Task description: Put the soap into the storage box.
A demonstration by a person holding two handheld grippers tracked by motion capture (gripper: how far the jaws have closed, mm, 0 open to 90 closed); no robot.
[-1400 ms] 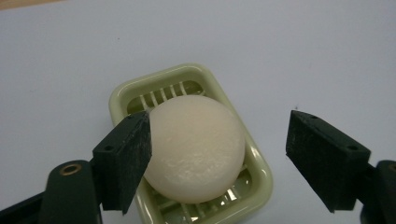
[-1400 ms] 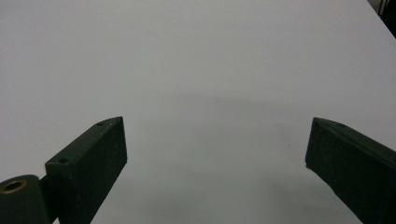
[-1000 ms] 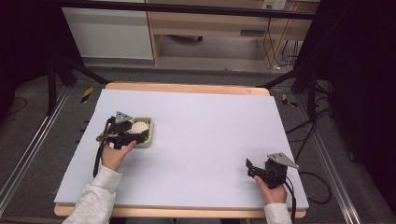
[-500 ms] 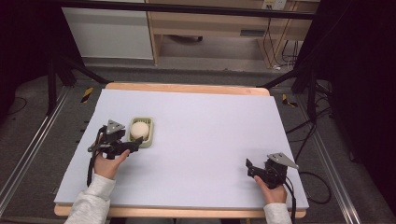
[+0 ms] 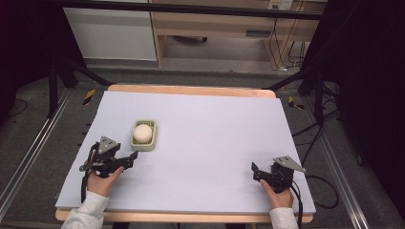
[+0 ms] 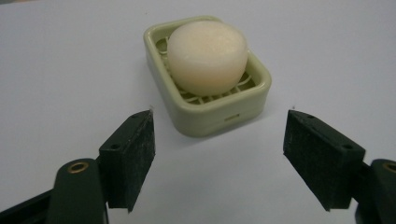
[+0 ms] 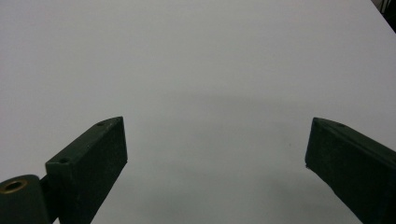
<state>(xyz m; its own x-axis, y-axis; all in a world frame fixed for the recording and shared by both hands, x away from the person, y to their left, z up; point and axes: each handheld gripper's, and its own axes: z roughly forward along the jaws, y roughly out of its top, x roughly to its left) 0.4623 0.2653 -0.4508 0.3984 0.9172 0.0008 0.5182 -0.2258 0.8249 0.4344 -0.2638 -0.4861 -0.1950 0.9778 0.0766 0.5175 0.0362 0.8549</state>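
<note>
A round soap (image 6: 207,56) lay in a green dish (image 6: 219,116) on the bench (image 5: 215,143), left of centre. The left claw (image 6: 219,158) gaped empty just short of the dish. The right claw (image 7: 215,163) gaped empty, well apart.

a round cream soap bar (image 6: 207,55) sits in a pale green slatted soap dish (image 6: 219,114), lying flat on the table's left side.
</note>
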